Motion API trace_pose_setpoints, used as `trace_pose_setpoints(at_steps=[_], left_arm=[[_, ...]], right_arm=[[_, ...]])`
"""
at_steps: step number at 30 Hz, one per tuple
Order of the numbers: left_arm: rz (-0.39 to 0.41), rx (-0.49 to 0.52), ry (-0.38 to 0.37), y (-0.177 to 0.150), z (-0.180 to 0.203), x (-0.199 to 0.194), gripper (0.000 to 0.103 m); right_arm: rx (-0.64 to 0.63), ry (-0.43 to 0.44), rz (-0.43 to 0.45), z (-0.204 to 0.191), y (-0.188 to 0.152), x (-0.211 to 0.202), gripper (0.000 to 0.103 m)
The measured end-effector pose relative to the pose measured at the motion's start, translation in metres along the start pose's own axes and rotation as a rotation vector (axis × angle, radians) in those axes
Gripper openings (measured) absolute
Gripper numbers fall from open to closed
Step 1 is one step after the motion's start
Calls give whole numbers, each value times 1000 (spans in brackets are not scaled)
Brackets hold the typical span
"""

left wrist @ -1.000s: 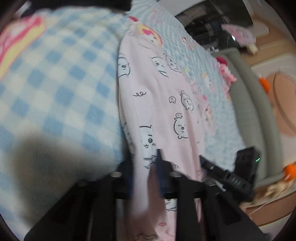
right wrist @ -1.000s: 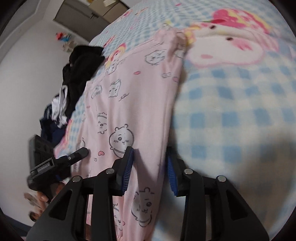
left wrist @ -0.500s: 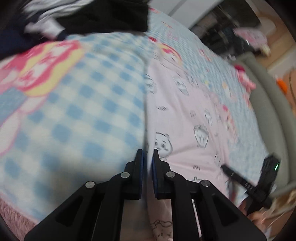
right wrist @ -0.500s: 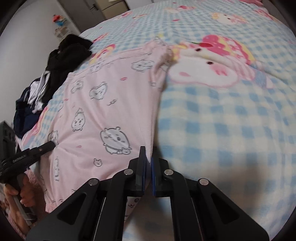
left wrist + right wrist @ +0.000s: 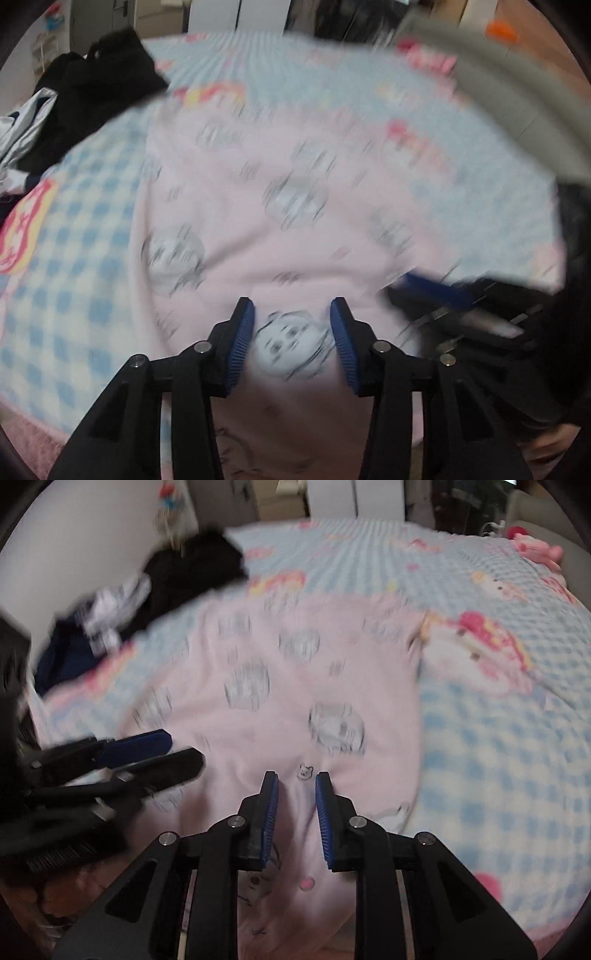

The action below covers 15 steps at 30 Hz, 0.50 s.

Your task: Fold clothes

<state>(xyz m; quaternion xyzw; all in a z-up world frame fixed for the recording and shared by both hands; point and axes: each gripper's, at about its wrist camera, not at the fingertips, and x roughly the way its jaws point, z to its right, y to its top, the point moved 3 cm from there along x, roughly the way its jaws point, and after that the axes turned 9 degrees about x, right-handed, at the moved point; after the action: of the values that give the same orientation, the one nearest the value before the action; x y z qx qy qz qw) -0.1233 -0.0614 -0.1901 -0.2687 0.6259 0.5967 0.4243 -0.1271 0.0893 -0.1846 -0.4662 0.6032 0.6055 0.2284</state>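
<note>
Dark clothes pile far left of both tools, at the bed's edge. Left hand-held gripper released, jaws opening, blue pads clear of the cloth; pink printed garment lies flat just beneath and ahead of it on the blue checked bedspread. Right hand-held gripper just beside the left one, jaws opening too, narrow gap, garment under the tips but not pinched. Pink plush toy far ahead-right of it. Motion blur throughout.
</note>
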Motion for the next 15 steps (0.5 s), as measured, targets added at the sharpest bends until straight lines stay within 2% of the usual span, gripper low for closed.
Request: trace_pose_setpoints(at_steps=[2, 4, 5, 6, 8, 9, 12, 15], left_arm=[[-15, -29, -7, -6, -11, -4, 35], [-28, -73, 15, -14, -24, -11, 26], [-33, -103, 17, -18, -31, -14, 21], [-27, -135, 9, -23, -35, -19, 21], [10, -146, -38, -26, -30, -27, 21], [31, -145, -66, -27, -27, -31, 23], [64, -114, -130, -30, -8, -38, 25], [3, -67, -81, -37, 5, -27, 25]], right_arm=[[24, -12, -17, 10, -6, 2, 16], [53, -33, -21, 24, -10, -4, 13], [61, -54, -19, 31, -11, -8, 8], [66, -74, -17, 36, -13, -13, 3], [91, -74, 4, 40, -13, -26, 3], [105, -71, 18, 41, -13, -32, 7], [84, -14, 76, 25, -10, -50, 9], [62, 82, 49, 3, -13, -46, 10]])
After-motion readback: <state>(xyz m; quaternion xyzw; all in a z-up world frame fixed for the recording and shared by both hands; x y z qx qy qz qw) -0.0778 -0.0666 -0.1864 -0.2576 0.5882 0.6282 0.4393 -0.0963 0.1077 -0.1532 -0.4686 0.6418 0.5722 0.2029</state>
